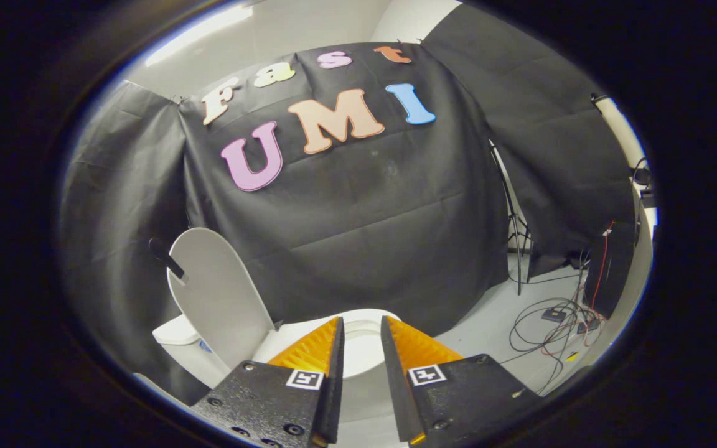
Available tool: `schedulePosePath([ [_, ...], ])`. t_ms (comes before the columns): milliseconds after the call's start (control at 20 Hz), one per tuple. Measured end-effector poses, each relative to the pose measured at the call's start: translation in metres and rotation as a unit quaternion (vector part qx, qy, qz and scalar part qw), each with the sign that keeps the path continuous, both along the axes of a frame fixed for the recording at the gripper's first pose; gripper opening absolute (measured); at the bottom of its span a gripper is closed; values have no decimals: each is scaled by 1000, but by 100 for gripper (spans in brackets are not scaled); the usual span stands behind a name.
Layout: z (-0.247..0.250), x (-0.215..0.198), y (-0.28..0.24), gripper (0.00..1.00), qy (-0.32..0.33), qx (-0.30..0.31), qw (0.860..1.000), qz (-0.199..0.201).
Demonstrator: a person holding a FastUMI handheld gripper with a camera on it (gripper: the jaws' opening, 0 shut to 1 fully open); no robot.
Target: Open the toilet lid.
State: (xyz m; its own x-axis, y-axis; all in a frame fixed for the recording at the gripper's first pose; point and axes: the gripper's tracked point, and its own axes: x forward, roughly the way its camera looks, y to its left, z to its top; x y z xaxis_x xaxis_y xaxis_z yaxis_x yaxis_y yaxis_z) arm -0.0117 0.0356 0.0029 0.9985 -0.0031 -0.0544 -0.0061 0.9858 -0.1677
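Note:
A white toilet [361, 348] stands against the black cloth wall, just ahead of my fingers. Its oval white lid [218, 295] is raised, leaning back and to the left over the cistern [178, 333], with a small black handle [167, 258] sticking out near its upper left rim. The seat ring and bowl show in the gap between the fingers. My gripper [361, 330] hovers above the front of the seat, open, with nothing between its orange and black fingers [315, 351].
To the right, a light stand [511, 218] rises from the pale floor. A tangle of black and red cables [557, 323] with a small black box lies on the floor right of the toilet, beside dark equipment [607, 267].

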Motion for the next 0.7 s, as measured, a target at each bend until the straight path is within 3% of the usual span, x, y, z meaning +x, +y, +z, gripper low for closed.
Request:
schedulePosePath([
  [700, -3, 2, -1, 35, 5, 3, 1000, 0],
])
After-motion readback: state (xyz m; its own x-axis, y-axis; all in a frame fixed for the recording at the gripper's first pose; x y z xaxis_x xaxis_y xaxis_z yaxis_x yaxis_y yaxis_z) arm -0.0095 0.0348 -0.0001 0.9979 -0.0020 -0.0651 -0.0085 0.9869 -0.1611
